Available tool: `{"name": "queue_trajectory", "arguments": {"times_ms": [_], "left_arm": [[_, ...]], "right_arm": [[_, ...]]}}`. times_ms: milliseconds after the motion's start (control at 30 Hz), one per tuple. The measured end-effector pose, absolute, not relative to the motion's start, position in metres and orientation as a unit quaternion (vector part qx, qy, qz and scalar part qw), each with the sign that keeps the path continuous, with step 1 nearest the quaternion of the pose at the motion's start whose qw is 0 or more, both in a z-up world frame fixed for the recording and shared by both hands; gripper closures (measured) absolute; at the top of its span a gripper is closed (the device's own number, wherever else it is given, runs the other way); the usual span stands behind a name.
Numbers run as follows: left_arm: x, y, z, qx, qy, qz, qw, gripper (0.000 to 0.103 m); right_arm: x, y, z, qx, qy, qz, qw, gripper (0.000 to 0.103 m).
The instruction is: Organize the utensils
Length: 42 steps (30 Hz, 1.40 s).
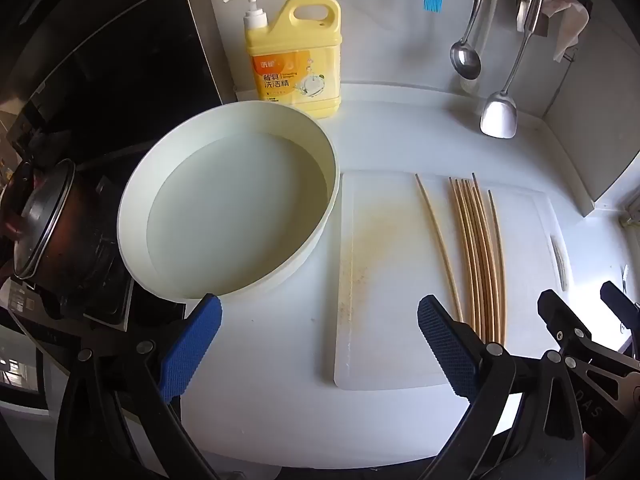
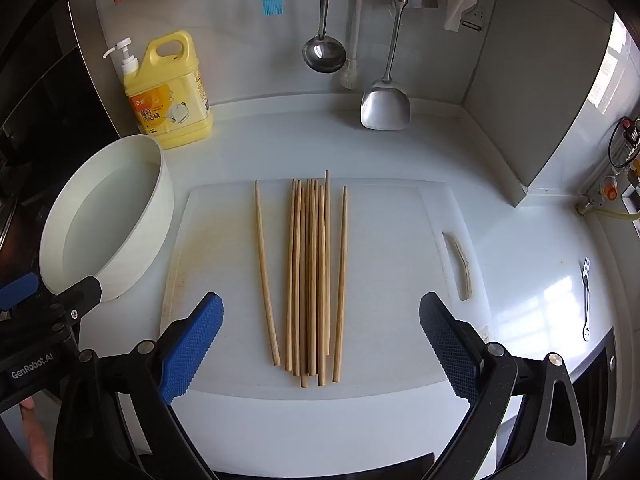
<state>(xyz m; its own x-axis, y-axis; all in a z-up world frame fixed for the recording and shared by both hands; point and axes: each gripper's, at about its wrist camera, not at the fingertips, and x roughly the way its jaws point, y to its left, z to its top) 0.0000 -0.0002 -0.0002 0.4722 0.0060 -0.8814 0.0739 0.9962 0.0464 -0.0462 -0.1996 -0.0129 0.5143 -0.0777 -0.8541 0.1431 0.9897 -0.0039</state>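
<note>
Overhead, both grippers' fingers (image 2: 192,344) wide above white counter (image 2: 500,184), chopsticks (image 2: 310,276) on cutting board (image 2: 392,280), perhaps stained.

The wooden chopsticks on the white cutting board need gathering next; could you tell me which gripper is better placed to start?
Probably the right gripper: its open jaws frame the bundle of wooden chopsticks on the white cutting board. The left gripper, also open, sits nearer the round white basin, with the chopsticks off to its side.

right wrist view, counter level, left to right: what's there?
White basin → cutting board carrying a lone chopstick, the chopstick bundle, then another lone chopstick → fork at far right.
</note>
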Motion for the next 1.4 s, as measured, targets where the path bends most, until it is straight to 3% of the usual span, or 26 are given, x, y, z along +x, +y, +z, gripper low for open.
{"name": "queue_trajectory", "arguments": {"times_ms": [1400], "left_arm": [[-0.0023, 0.0021, 0.0016, 0.036, 0.513, -0.017, 0.858, 0.006]], "right_arm": [[-0.0479, -0.1989, -0.0087, 0.033, 0.486, -0.067, 0.871, 0.009]]}}
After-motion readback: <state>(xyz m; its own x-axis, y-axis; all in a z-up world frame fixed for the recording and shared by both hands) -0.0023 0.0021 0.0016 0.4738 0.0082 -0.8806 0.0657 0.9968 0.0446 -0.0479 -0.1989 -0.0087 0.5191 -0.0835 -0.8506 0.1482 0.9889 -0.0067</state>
